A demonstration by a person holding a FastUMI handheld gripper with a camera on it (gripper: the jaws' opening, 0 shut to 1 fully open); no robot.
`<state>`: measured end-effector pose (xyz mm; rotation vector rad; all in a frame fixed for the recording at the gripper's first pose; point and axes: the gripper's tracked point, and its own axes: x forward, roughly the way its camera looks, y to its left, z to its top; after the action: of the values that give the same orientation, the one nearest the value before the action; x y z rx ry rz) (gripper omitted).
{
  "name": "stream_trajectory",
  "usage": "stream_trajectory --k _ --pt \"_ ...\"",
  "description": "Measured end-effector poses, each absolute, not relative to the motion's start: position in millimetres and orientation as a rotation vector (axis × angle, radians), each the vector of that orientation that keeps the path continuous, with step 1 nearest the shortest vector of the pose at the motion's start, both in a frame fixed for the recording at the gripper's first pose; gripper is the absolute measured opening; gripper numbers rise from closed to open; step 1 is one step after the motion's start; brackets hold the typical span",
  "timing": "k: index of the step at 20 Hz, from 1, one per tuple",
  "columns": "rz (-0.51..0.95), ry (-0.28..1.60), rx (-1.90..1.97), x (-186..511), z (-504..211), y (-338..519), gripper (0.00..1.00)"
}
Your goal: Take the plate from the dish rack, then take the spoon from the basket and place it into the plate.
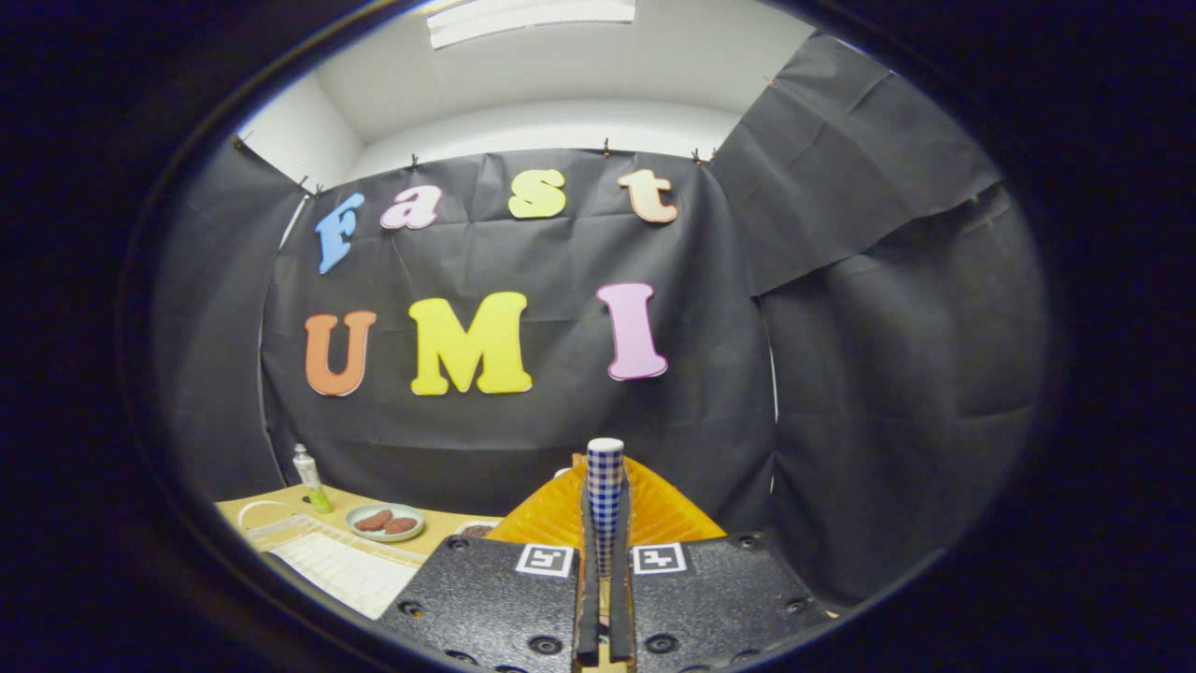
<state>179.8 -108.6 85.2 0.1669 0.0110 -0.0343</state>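
So the gripper (605, 551) is clamped on the spoon (605, 495), both fingers pressing its blue-checked handle, which sticks up between them. Orange basket (654, 509) sits right behind it. Off to the left on the table (439, 535) there's a small plate (384, 522) with brown food and a tube (309, 479) nearby

Grippers: one (604, 570) — fingers closed on one checked spoon handle (605, 486)
Orange baskets: one (654, 514)
Green plates: one (385, 521) — two brown pieces (385, 522) on it
Tubes: one (309, 479), upright
Racks: one (327, 551)
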Motion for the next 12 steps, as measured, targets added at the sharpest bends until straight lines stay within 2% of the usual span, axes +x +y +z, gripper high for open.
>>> stream_trajectory --k 7,12 --pt "0.071 0.068 0.211 104.8 56.5 -6.6 0.09" --pt "0.123 0.120 0.258 78.3 18.4 61.1 0.09"
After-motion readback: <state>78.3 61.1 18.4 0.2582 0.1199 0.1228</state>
